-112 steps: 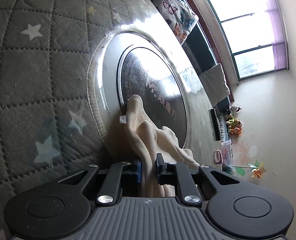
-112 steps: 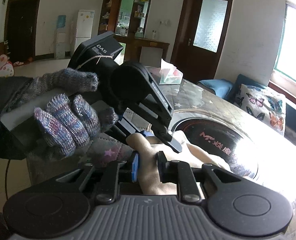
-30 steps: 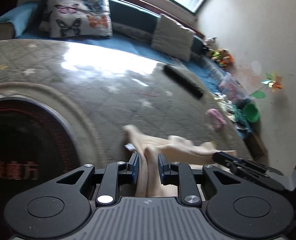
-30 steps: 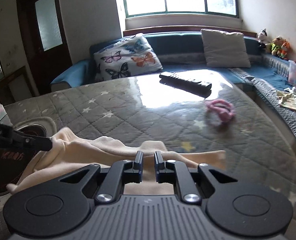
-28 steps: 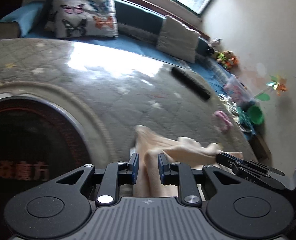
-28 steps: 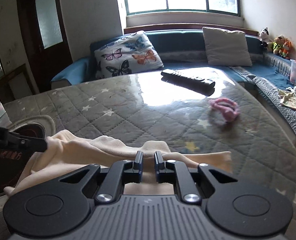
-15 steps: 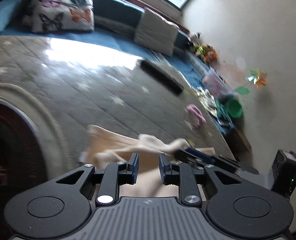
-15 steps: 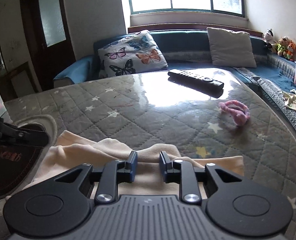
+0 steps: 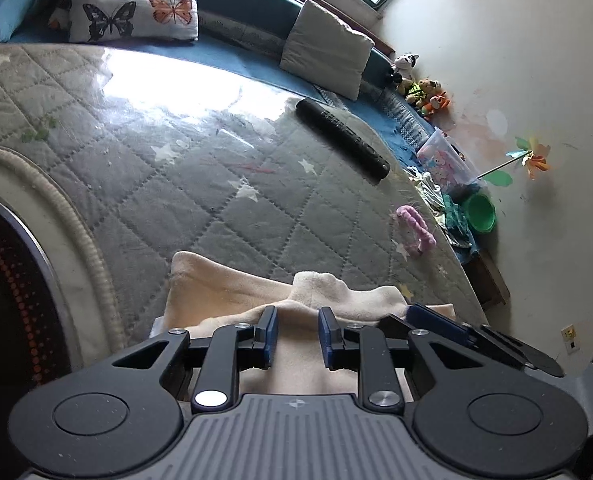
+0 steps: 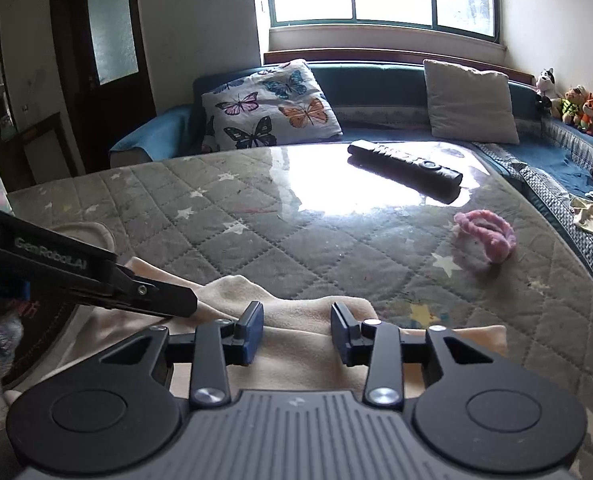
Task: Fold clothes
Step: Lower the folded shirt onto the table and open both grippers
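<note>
Right gripper (image 10: 297, 332) was opening over the cream cloth (image 10: 304, 344) on the quilted surface (image 10: 296, 232), fingers off it, while left gripper (image 9: 295, 334) looked loosely open too.

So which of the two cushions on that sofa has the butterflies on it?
The butterfly cushion, at the sofa's left end near the door. The other, the plain grey cushion, sits further right, towards the stuffed toys.
</note>
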Demonstrator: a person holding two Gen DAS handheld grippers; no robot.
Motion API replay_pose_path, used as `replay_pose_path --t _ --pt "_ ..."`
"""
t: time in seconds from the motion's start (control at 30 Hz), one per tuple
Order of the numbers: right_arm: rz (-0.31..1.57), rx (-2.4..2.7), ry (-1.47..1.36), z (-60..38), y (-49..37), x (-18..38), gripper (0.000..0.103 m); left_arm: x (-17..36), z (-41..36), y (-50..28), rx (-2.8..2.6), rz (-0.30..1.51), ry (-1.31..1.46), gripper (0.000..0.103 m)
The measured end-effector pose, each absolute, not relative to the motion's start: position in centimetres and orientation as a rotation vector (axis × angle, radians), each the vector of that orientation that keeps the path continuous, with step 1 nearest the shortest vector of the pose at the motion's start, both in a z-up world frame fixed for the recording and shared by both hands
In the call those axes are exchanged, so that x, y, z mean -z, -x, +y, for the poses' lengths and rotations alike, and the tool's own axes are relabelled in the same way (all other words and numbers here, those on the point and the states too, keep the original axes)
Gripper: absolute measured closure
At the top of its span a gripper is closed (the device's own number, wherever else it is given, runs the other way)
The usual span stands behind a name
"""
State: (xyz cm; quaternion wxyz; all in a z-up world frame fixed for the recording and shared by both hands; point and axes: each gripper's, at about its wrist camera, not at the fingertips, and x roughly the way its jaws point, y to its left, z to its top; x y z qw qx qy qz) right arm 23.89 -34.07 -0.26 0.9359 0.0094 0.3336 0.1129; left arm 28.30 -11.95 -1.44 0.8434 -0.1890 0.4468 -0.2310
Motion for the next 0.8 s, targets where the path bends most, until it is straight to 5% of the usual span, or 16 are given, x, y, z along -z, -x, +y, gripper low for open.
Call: replay_pose_path --t 0.2,0.7,0.8 --pt "0.661 -0.235 0.009 -34.4 -19.5 -1.4 0.057 -0.6 -10.9 -24.8 0.498 0.882 0.342 0.073" --pt "0.672 -0.116 -0.004 -36.7 -10.8 0.2 0.057 0.7 -9.5 -18.4 0.484 0.861 0.159 0.071" --pt "0.674 -0.094 -0.005 -36.3 -10.3 -0.2 0.057 0.5 -8.9 -17.8 0.487 0.834 0.143 0.060"
